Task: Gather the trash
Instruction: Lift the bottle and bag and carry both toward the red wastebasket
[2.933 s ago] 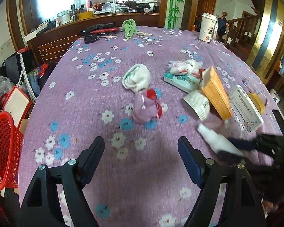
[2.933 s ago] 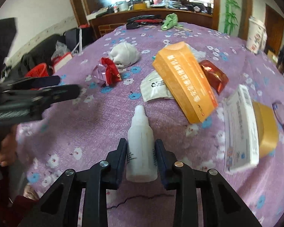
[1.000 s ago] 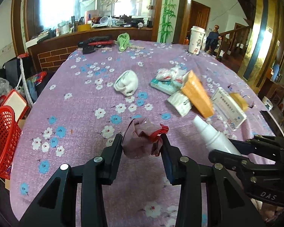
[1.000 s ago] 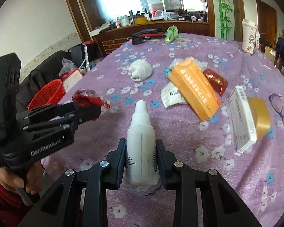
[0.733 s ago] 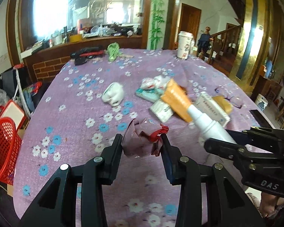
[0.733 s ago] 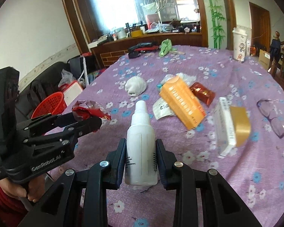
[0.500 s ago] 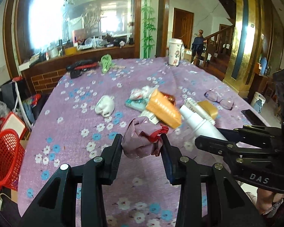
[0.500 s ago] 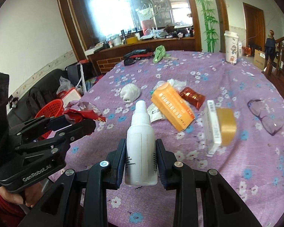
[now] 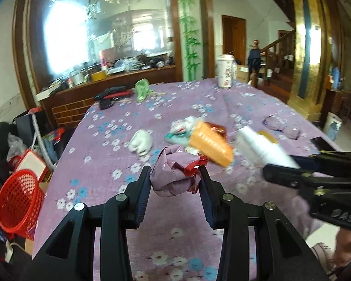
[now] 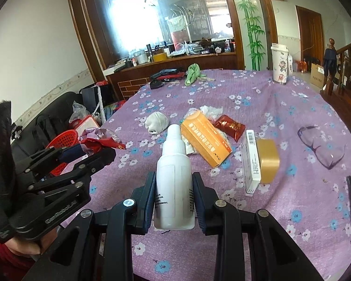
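1. Where the table edge drops away at far left, a red plastic mesh basket (image 9: 18, 201) stands on the floor, well apart from everything on the cloth.
2. Left gripper (image 9: 175, 178) — both fingers pressed against a crumpled purple foil wrapper with a red torn edge (image 9: 175, 175), held clear above the purple flowered tablecloth (image 9: 100, 159).
3. White crumpled wad of paper (image 10: 157, 121) — lying on the cloth beyond the left gripper, near the central pile but apart from it.
4. Right gripper (image 10: 174, 194) — fingers clamped on the body of a white plastic dropper bottle with a rounded cap (image 10: 174, 175), cap pointing away from the camera, bottle lifted off the cloth.
5. Orange cardboard carton with white print (image 10: 204, 141) — lying on its side on the cloth, resting on a white printed sachet; a clear crumpled plastic bag (image 10: 210, 111) sits just behind it.
6. Dark red foil packet with gold lettering (image 10: 230, 125) — touching the carton's right side.
7. White box with a barcode (image 10: 251, 161) — on its edge, with a tan block (image 10: 268, 160) against its right face.
8. Clear safety glasses (image 10: 320, 148) — on the cloth, right of the tan block, apart from it.
9. Tall white printed paper cup (image 10: 279, 64) — upright at the far right edge of the table.
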### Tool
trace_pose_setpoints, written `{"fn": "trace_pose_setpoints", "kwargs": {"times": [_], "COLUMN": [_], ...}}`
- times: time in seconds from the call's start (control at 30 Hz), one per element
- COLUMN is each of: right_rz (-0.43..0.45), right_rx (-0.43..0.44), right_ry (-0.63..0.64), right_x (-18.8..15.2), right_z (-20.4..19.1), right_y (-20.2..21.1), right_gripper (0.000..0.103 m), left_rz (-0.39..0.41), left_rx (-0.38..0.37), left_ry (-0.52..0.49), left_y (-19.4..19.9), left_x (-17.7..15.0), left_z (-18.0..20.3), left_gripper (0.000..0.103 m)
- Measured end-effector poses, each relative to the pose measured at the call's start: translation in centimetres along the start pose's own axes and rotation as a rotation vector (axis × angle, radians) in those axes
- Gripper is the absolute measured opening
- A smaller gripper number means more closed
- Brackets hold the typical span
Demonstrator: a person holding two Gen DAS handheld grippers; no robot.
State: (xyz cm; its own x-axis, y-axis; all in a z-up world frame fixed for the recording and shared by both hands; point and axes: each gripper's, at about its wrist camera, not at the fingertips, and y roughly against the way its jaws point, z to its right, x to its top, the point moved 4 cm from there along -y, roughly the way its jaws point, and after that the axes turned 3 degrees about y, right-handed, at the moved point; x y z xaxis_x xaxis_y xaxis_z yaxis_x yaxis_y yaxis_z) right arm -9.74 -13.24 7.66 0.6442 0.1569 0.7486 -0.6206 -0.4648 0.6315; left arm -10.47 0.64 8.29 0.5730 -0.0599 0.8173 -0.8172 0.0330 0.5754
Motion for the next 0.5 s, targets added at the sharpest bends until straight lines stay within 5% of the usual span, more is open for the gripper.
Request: {"fn": "trace_pose_setpoints", "kwargs": {"times": [0.5], "right_rz": [-0.111], "right_rx": [0.029], "right_ry": [0.04], "right_x": [0.0], "right_z": [-1.8], "right_y": [-5.8], "right_gripper": [0.032], "left_rz": [-0.066], "left_rx": [0.133], "left_ry": [0.092], "left_y": [-4.6], "left_x": [-2.5], "left_z": [-5.9], "left_gripper": [0.038]}}
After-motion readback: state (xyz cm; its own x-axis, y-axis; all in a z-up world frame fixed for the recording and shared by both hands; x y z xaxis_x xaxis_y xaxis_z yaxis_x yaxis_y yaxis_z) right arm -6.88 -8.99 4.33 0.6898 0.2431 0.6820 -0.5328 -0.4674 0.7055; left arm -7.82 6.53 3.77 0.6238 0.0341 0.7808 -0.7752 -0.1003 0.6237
